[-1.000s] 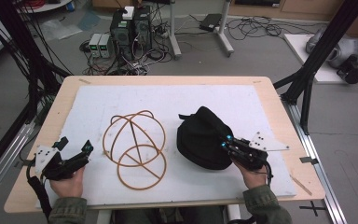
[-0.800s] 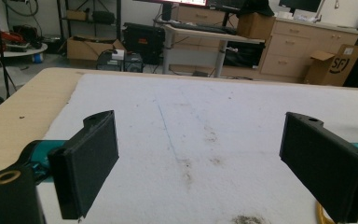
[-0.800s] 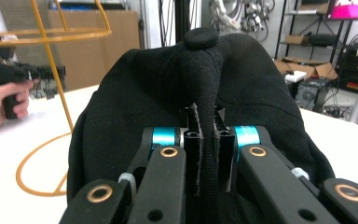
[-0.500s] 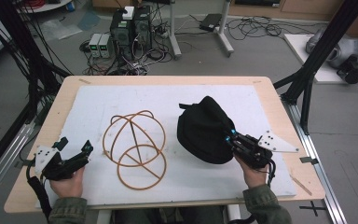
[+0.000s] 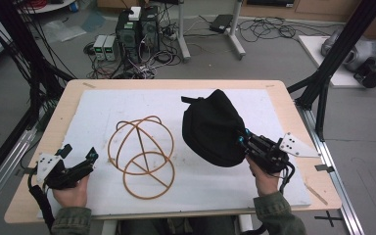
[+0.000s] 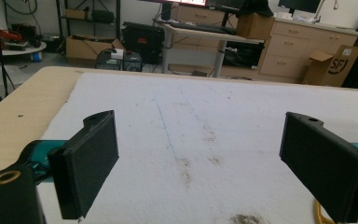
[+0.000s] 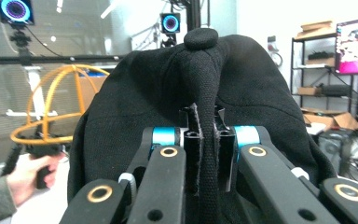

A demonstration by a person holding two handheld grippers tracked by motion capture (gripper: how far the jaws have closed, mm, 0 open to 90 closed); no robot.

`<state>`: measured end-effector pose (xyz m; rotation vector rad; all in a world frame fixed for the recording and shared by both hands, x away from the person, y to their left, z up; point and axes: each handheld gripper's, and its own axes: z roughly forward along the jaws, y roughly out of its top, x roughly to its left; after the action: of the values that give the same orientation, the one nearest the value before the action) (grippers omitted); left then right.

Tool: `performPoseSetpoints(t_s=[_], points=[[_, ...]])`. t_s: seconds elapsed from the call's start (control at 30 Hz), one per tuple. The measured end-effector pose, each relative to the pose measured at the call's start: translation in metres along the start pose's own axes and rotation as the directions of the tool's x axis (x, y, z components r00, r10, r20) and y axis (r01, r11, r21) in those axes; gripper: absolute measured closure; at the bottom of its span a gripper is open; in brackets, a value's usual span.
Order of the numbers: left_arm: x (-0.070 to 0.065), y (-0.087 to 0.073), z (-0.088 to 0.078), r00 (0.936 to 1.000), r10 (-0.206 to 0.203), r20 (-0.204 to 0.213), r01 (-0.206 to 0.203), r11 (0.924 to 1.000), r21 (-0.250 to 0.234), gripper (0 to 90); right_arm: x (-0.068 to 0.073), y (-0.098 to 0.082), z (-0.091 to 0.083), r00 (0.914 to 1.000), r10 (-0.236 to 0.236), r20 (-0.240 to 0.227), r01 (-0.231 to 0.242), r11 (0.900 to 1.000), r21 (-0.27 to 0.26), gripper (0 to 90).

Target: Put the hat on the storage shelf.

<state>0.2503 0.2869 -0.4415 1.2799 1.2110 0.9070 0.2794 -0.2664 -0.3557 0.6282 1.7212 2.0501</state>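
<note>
Now, risk: the black cap (image 5: 214,128) is hanging from one narrow fold of cloth, so the fabric could be slipping out of the pinch if the lift gets jerky, and the cap would be dropping back onto the white mat (image 5: 274,105).
Second risk: the cap's free edge is swinging close to the wire frame (image 5: 142,155), just to the cap's left; a sideways carry could be snagging a hoop and dragging the frame across the mat.
Right gripper (image 7: 208,154): its jaws are pressing nearly together on a ridge of the cap's cloth, gripping it at the cap's lower right side, with the button on the crown showing above the jaws in the right gripper view.
Left gripper (image 6: 209,163): its jaws are standing wide apart, holding nothing, resting low over the mat well to the left of the wire frame.
Cap position: it is sitting tilted on the mat, right of the wire frame, apart from it.
</note>
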Motion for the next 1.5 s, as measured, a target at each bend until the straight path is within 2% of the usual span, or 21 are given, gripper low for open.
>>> performPoseSetpoints(t_s=[0.17,0.23,0.4,0.67,0.8,1.13,1.43,1.5], points=[[0.000,0.000,0.001,1.0000,-0.006,0.003,0.006,1.0000,-0.003,11.7,0.003,0.008,0.007,0.9992,0.022,-0.035,-0.024,0.998,-0.055,86.7],[0.000,0.000,0.001,1.0000,-0.002,0.006,0.002,1.0000,0.001,11.7,0.004,0.012,0.011,0.9991,0.010,-0.041,-0.013,0.998,-0.067,86.7],[-0.001,0.000,0.001,0.9999,-0.003,0.011,0.003,1.0000,0.001,11.7,0.005,0.023,0.022,0.9958,0.033,-0.085,-0.043,0.992,-0.120,86.7],[0.001,0.001,0.001,0.9999,-0.007,0.011,0.007,1.0000,-0.004,11.7,0.011,0.042,0.049,0.9861,0.020,-0.165,-0.041,0.991,-0.128,86.7],[0.001,0.001,0.001,0.9999,-0.012,0.011,0.012,0.9999,-0.006,11.7,0.016,0.045,0.062,0.9787,0.017,-0.204,-0.045,0.991,-0.129,86.7],[0.002,0.001,0.000,0.9999,-0.013,0.008,0.013,0.9999,-0.007,11.7,0.023,0.039,0.087,0.9565,0.047,-0.288,-0.093,0.985,-0.147,86.7],[0.002,0.001,0.001,0.9998,-0.017,0.008,0.017,0.9998,-0.011,11.7,0.032,0.032,0.108,0.9283,0.071,-0.365,-0.119,0.987,-0.111,86.6],[0.002,0.002,0.001,0.9999,-0.014,0.009,0.014,0.9999,-0.009,11.7,0.035,0.030,0.116,0.9238,0.065,-0.377,-0.107,0.990,-0.092,86.6]])
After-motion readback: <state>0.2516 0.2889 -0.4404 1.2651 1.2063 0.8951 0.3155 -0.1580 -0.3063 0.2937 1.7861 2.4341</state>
